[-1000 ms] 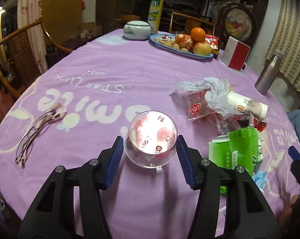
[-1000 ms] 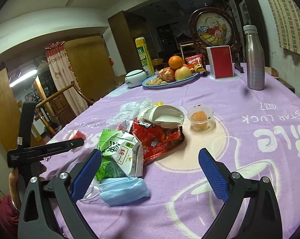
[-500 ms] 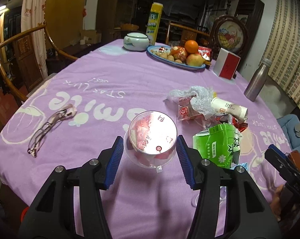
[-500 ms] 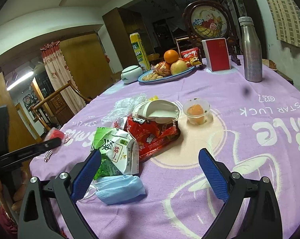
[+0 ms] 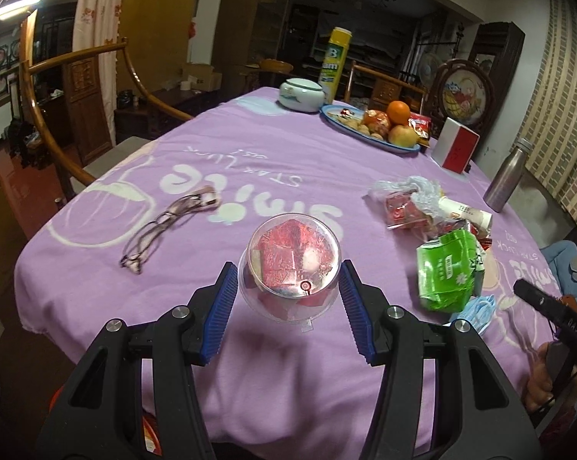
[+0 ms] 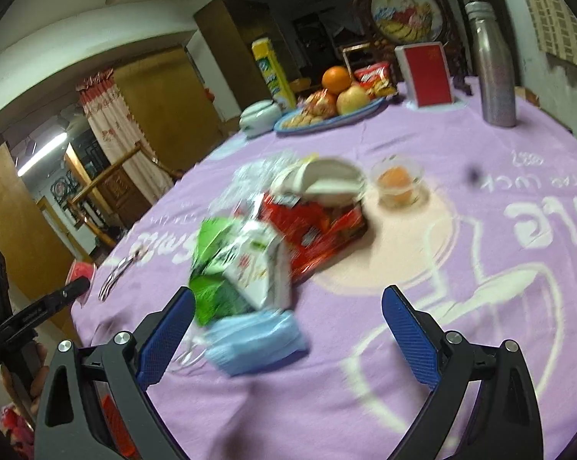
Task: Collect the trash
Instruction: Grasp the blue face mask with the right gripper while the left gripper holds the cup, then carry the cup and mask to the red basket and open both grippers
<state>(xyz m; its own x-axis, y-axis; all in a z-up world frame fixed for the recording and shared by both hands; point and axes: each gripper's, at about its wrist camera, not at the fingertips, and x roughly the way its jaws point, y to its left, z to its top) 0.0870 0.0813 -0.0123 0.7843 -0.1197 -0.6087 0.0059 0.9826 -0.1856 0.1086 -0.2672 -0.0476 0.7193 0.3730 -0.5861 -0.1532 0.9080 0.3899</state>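
Note:
My left gripper (image 5: pixel 288 299) is shut on a clear plastic cup (image 5: pixel 290 268) with red wrappers inside, held above the purple tablecloth (image 5: pixel 250 161) near its front edge. A trash pile lies to the right: a green packet (image 5: pixel 447 272), a clear bag (image 5: pixel 407 191), a white paper cup (image 5: pixel 466 211) and a blue face mask (image 5: pixel 476 306). My right gripper (image 6: pixel 288 318) is open and empty, just above the face mask (image 6: pixel 253 339). Beyond it lie the green packet (image 6: pixel 242 268), a red wrapper (image 6: pixel 315 222), a white lid (image 6: pixel 319 182) and a small cup with orange fruit (image 6: pixel 397 184).
Glasses (image 5: pixel 165 226) lie at the left of the table. At the back stand a fruit plate (image 5: pixel 372 130), a white jar (image 5: pixel 300 94), a yellow-green can (image 5: pixel 332 65), a red-white box (image 5: pixel 455 149) and a steel bottle (image 5: pixel 505 176). Wooden chairs (image 5: pixel 77 88) ring the table.
My left gripper has pulled back and risen with the cup. My right gripper has moved; its view is now blurred and the pile sits closer.

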